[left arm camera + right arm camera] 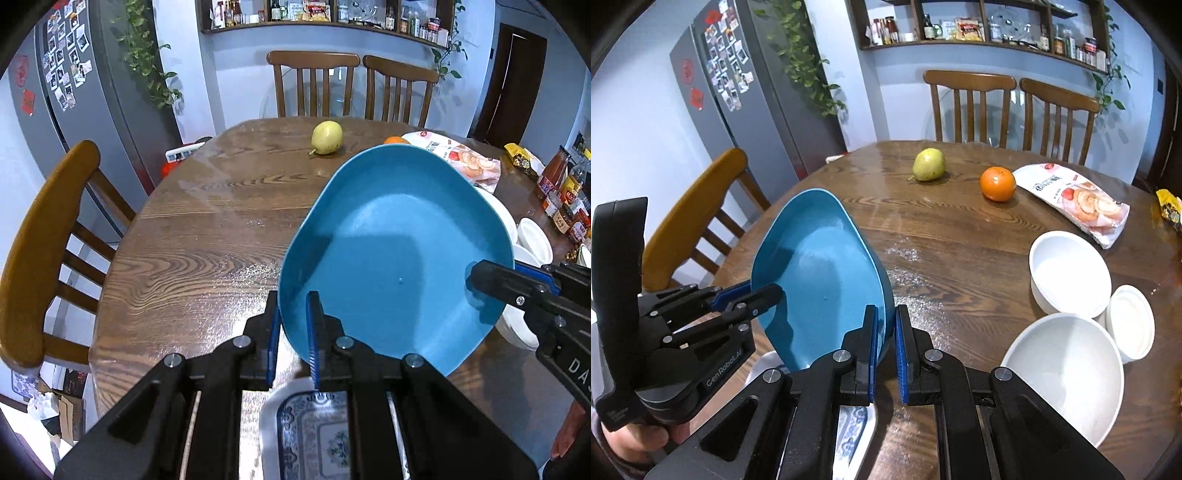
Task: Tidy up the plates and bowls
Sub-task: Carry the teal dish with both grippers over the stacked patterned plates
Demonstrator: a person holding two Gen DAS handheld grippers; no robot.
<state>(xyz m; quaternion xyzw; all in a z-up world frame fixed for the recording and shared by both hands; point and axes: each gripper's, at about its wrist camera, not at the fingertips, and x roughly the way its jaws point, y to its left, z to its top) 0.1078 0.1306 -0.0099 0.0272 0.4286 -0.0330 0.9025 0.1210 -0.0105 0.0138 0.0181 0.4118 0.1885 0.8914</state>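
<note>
Here the blue plate [399, 258] was held clear of the worktop [192, 236] between two tools, tilted steeply with its hollow face toward the left camera. The left hand-held gripper [293, 321] had its jaws nearly shut on the plate's near rim, one blue pad inside the dish and one outside. The right hand-held gripper [886, 332] was closed on the opposite rim in the same way, seen edge-on in its own view. A grip on both sides probably served to keep the broad, shallow plate from swinging or slipping, since each narrow pinch caught only a thin edge.

Directly beneath the plate, at the near edge of the worktop, lay a patterned blue-and-white tray [314, 435], partly hidden by the gripper bodies. Toward the right edge stood three white bowls: a large one [1067, 373] nearest, another [1071, 273] behind it, and a small one [1130, 321] just beside both. These seemed the likely companions for stacking, though which spot was meant I could not tell.

Farther back, near the far edge, lay a pear [929, 164], an orange [997, 183] and a snack packet [1078, 201], all well apart from the plate. The bowls crowded the right side, so any swing that way risked clipping their rims.
</note>
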